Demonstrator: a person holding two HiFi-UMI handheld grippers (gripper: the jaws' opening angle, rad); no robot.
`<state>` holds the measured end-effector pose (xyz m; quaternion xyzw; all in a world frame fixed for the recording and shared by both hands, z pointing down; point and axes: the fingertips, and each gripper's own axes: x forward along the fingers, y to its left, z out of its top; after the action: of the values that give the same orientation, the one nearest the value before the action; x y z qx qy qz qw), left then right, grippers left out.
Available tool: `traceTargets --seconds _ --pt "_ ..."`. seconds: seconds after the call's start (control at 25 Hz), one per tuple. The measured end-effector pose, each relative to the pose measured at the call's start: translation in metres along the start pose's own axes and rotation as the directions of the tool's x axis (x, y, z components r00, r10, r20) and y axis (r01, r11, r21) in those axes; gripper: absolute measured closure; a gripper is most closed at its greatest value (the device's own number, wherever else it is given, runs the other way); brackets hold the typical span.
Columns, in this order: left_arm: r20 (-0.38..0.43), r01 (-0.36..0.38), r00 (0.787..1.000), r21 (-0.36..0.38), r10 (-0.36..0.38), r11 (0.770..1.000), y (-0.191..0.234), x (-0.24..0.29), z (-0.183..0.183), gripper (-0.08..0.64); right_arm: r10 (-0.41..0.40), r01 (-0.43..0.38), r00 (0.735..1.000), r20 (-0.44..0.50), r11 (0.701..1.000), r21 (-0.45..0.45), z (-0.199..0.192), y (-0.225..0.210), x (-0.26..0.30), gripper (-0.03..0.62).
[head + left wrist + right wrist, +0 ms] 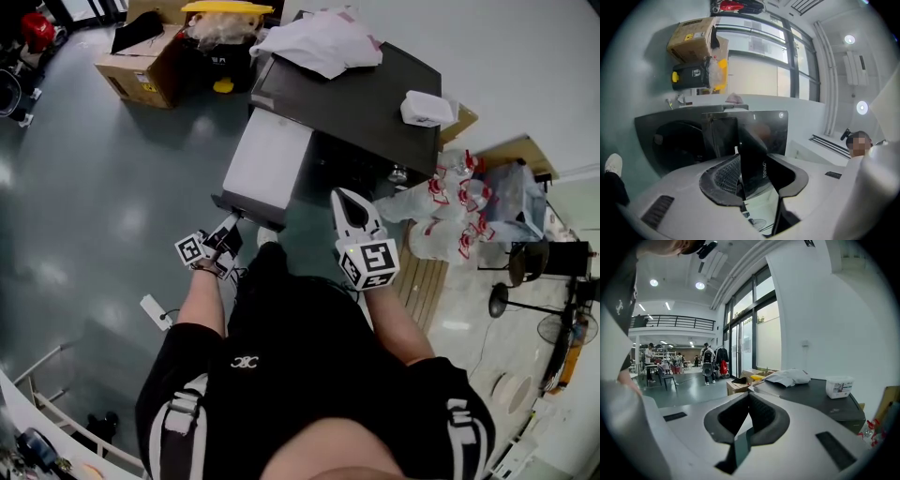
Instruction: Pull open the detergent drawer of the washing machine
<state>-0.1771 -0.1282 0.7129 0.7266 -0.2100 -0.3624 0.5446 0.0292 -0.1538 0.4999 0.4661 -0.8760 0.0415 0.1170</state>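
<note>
The washing machine (366, 103) has a dark top, and its white detergent drawer (267, 159) stands pulled out toward me. My left gripper (225, 234) is shut on the drawer's dark front panel (242, 206). In the left gripper view that glossy panel (754, 159) sits between the pads of the left gripper (745, 166), with the machine's round door (670, 140) behind to the left. My right gripper (349, 208) hangs beside the drawer, apart from it, jaws together and empty. The right gripper (749, 399) looks across the machine's top (811, 397).
A white cloth (323, 42) and a white tub (427, 108) lie on the machine. Cardboard boxes (141, 66) and a black bin with a yellow lid (225, 52) stand behind it. Packed water bottles (450, 202) and floor fans (525, 281) are at the right.
</note>
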Motion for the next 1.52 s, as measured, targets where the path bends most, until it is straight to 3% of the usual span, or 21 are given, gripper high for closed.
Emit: traceTargets --seconds 0.56,0.64,0.72,0.84,0.92,1.04,1.12,1.4,1.52 --pt "0.003 -0.105 0.994 0.036 0.105 0.994 0.011 -0.003 -0.001 0.393 0.027 -0.027 1.0 0.002 1.0 -0.003 -0.004 0.012 0.008 0.591" --pt "-0.013 -0.141 0.99 0.062 0.143 0.988 0.01 -0.002 -0.004 0.391 0.033 -0.033 0.999 0.006 0.999 0.004 -0.005 0.011 0.007 0.591" --pt "-0.031 -0.229 0.971 0.142 0.235 0.963 0.015 -0.007 -0.002 0.391 0.04 -0.04 0.999 0.011 0.999 0.015 -0.006 0.012 0.006 0.591" --pt "0.028 -0.402 0.909 0.313 0.415 0.861 0.019 -0.026 0.015 0.415 0.052 -0.053 0.998 0.031 0.998 0.039 -0.004 0.017 0.003 0.591" --pt "0.105 -0.484 0.869 0.389 0.484 0.784 0.007 -0.043 0.029 0.534 0.06 -0.063 0.997 0.052 0.996 0.059 0.0 0.023 -0.001 0.591" --pt "0.231 -0.585 0.8 0.505 0.554 0.634 -0.021 -0.063 0.053 0.558 0.066 -0.074 0.994 0.092 0.993 0.087 0.01 0.029 -0.008 0.591" --pt "0.294 -0.616 0.77 0.574 0.566 0.54 -0.048 -0.067 0.06 0.558 0.065 -0.077 0.991 0.113 0.992 0.103 0.014 0.03 -0.015 0.591" --pt "0.415 -0.585 0.742 0.785 0.526 0.206 -0.176 -0.043 0.046 0.558 0.054 -0.071 0.983 0.176 0.993 0.093 0.033 0.042 -0.045 0.591" --pt "0.462 -0.575 0.738 0.812 0.492 0.099 -0.229 -0.028 0.033 0.558 0.037 -0.051 0.98 0.194 0.996 0.069 0.043 0.045 -0.055 0.591"
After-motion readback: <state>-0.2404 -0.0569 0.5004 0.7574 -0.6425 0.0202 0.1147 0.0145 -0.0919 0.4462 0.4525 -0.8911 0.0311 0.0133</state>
